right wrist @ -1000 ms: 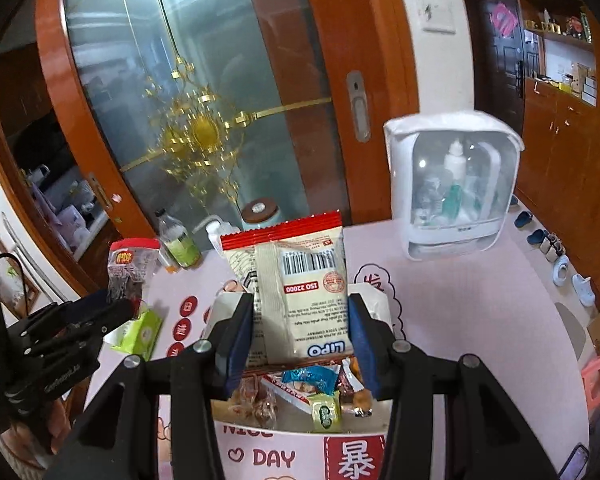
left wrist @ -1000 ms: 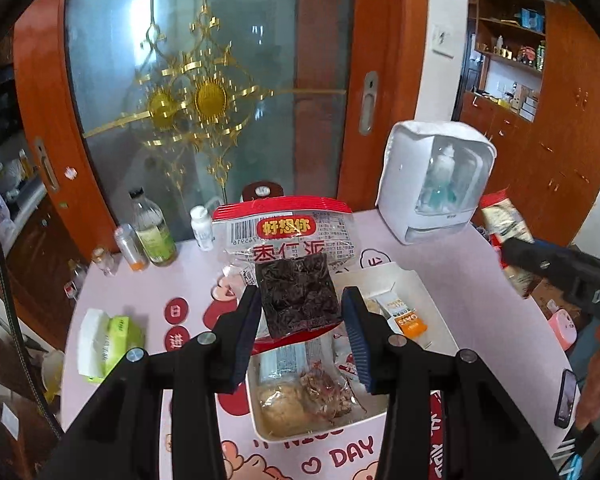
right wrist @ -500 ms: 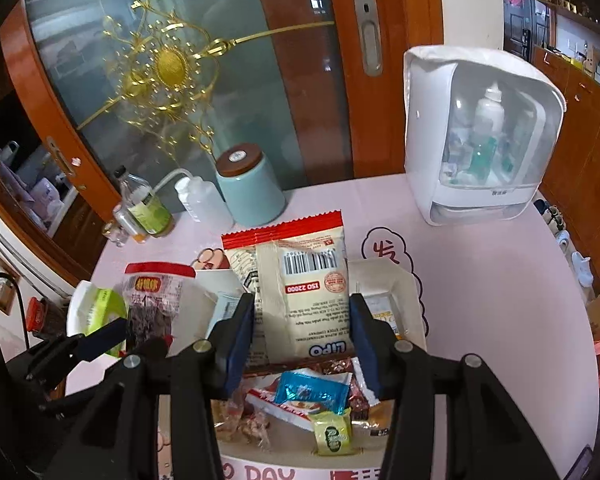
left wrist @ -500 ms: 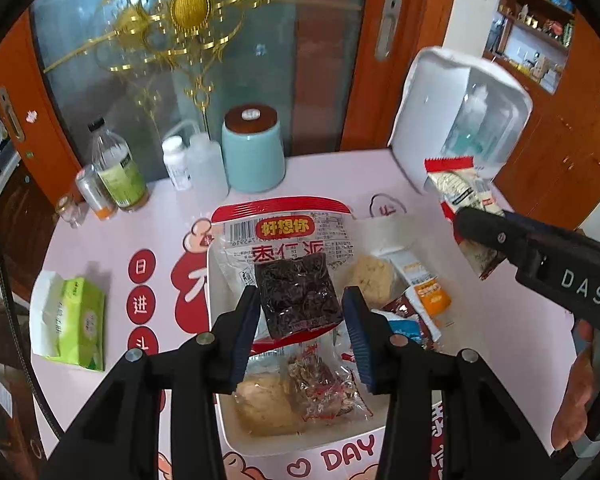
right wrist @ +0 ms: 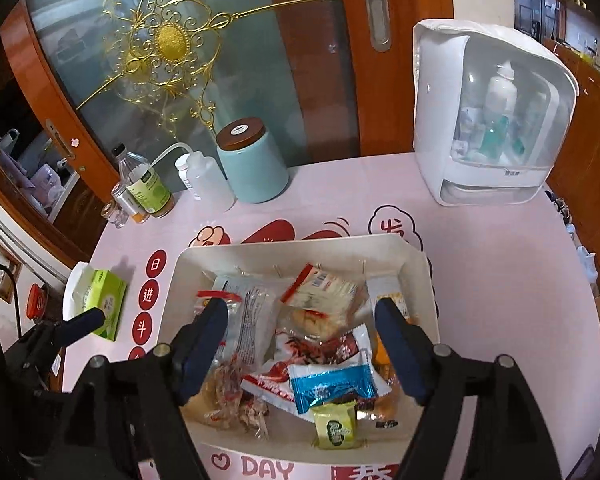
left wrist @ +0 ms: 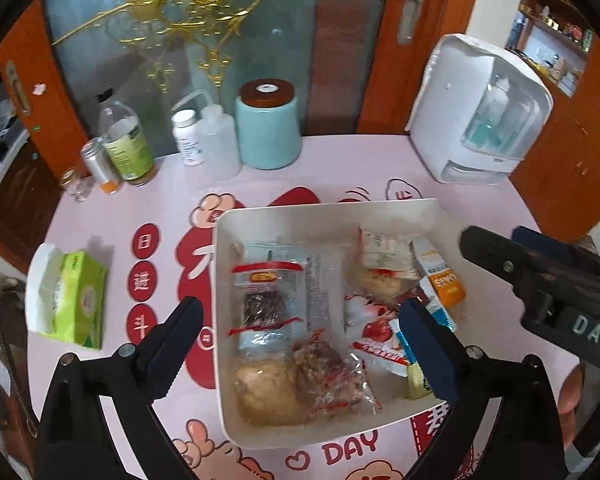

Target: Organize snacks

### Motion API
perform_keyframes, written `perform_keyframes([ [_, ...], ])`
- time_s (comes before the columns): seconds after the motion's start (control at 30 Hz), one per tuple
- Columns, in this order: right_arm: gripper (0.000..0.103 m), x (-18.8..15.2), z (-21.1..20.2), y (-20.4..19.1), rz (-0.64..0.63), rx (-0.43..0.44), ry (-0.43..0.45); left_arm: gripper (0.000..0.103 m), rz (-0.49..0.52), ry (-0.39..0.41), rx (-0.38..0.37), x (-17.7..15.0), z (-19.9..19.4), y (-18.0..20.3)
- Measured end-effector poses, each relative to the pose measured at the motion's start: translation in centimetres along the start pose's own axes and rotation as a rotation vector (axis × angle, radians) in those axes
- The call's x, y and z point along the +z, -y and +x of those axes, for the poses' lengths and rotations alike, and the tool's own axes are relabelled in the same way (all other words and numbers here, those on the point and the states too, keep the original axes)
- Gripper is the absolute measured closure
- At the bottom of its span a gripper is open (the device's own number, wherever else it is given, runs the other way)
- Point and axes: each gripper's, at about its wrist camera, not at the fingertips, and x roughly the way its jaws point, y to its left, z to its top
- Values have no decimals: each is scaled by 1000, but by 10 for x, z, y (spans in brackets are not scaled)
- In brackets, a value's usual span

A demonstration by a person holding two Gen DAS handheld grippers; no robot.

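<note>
A white tray [left wrist: 328, 212] holds several wrapped snacks on the pink table. My left gripper [left wrist: 300, 320] hangs over it, its jaws opening wide and pressing on nothing. The dark date-cake packet [left wrist: 266, 300] with red bands lies loose in the tray below them. In the right wrist view the tray [right wrist: 300, 245] sits under my right gripper [right wrist: 302, 312], whose jaws are opening too. The red-edged biscuit packet [right wrist: 324, 292] rests tilted on the pile, free of the pads. The right gripper [left wrist: 540, 280] also shows at the tray's right side in the left view.
Behind the tray stand a teal jar [left wrist: 268, 128], several bottles [left wrist: 124, 144] and a white storage box [left wrist: 480, 112]. A green tissue pack [left wrist: 76, 300] lies left of the tray. The round table's edge curves near on both sides, with a glass door behind.
Both grippers sank toward the tray and their jaws spread apart. The date-cake packet left the left gripper and the biscuit packet left the right; both now lie in the tray.
</note>
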Motion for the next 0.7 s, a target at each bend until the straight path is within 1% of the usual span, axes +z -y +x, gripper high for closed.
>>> perform_keyframes([
  [0.07, 26, -4, -4, -1, -4, -7, -2, 5, -10, 5, 17, -4, -6, 0],
  [0.2, 26, -16, -15, -2, -8, -7, -7, 5, -16, 27, 13, -12, -25, 0],
  [0.3, 26, -25, -29, -3, 5, 10, 3, 5, 1, 62, 28, -23, -45, 5],
  [0.47, 26, -45, -65, -5, -8, 33, 47, 5, 28, 113, 19, -46, -83, 17],
  [0.7, 26, -81, -115, -5, -37, 29, 98, 5, 28, 141, 4, -86, -129, 36],
])
